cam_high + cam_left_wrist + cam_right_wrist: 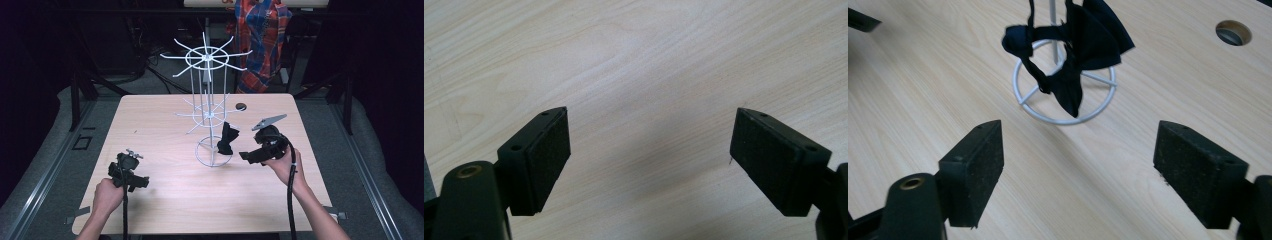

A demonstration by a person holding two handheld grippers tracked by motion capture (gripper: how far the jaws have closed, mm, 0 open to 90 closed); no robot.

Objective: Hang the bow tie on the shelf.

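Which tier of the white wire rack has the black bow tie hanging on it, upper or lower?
The lower tier of spokes: the black bow tie hangs from it, just above the rack's ring base. The upper tier is bare.

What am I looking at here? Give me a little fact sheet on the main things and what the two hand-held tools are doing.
Table: pale wood table with a round hole
Stand: white wire rack with spoked arms and a ring base
Hanging item: black bow tie on a lower arm of the rack
Right gripper: jaws open, nothing between them, facing the bow tie
Left gripper: jaws open over bare wood
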